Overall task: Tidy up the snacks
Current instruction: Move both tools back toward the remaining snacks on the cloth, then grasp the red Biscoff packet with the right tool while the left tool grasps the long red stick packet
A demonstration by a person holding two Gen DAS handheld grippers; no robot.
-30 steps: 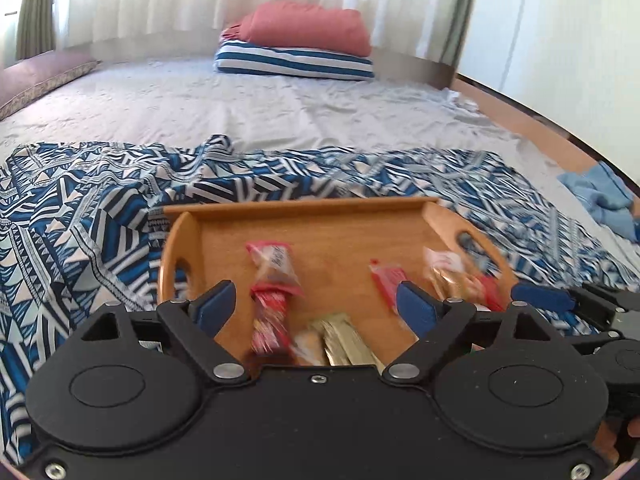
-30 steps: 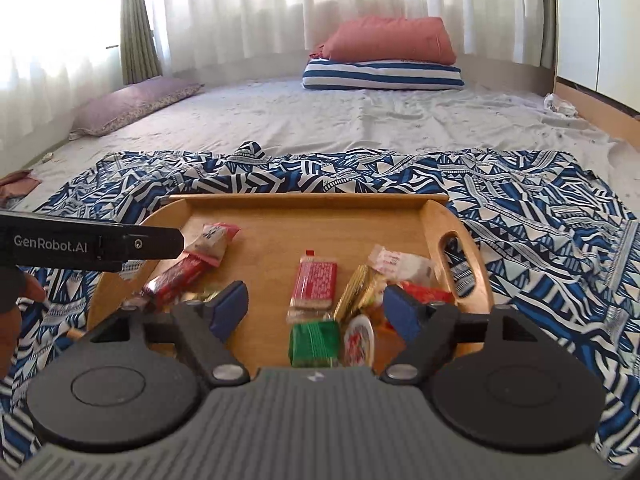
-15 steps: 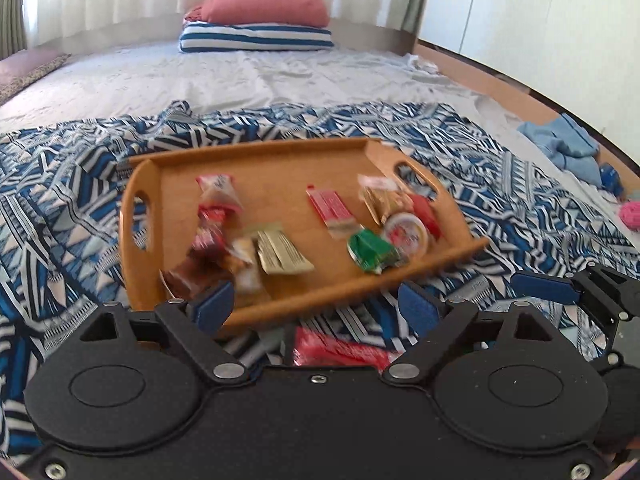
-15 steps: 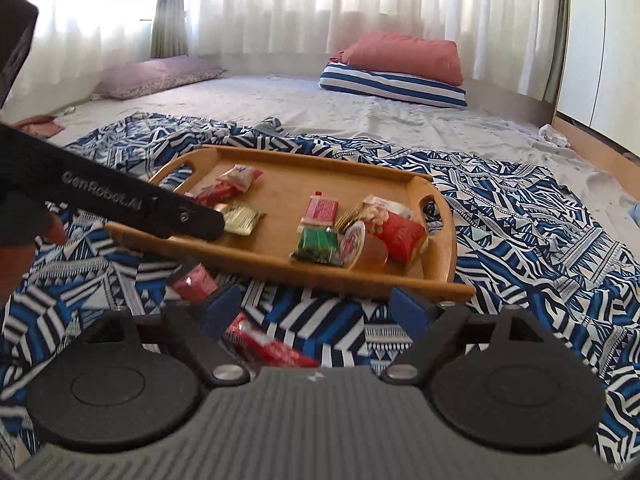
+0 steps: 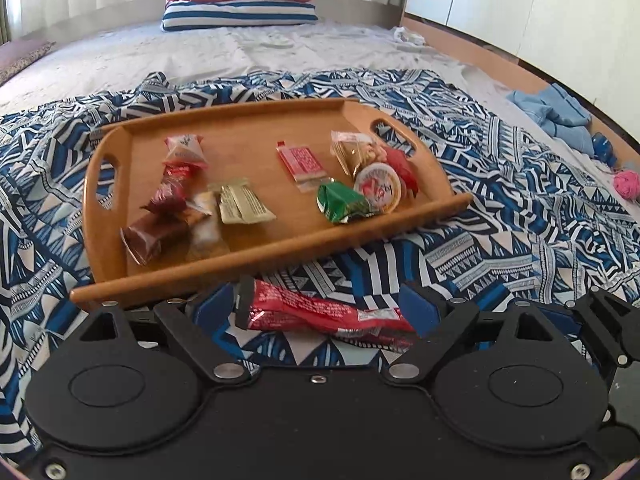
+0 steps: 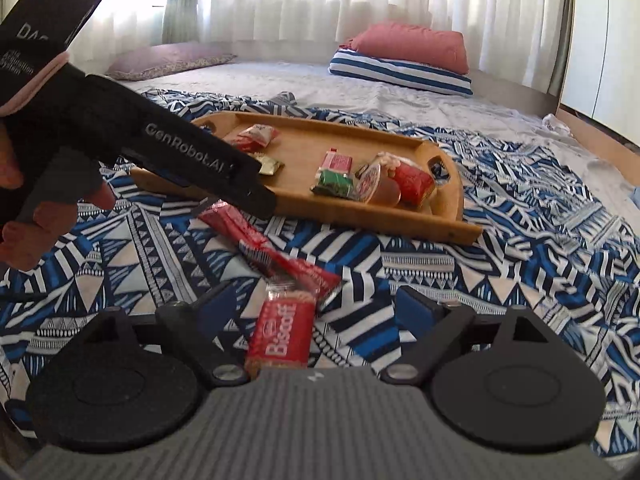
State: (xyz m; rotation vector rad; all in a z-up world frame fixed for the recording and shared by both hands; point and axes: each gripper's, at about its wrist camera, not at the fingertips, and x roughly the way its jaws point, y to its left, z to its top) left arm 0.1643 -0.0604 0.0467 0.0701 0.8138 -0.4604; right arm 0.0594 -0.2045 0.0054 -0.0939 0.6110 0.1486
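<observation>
1. Holding our left gripper [image 5: 316, 308] wide open, we have the long red snack bar [image 5: 328, 314] lying between its blue pads on the patterned blanket [image 5: 520, 240], not gripped.
2. Our right gripper [image 6: 310, 308] has just been opening; the red Biscoff packet [image 6: 282, 330] lies loose between its pads.
3. We see the other snacks on the wooden tray [image 5: 280, 256] nearby.

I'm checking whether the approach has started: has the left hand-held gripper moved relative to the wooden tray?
Yes. The left hand-held gripper has drawn back from the wooden tray, now over the blanket.
</observation>
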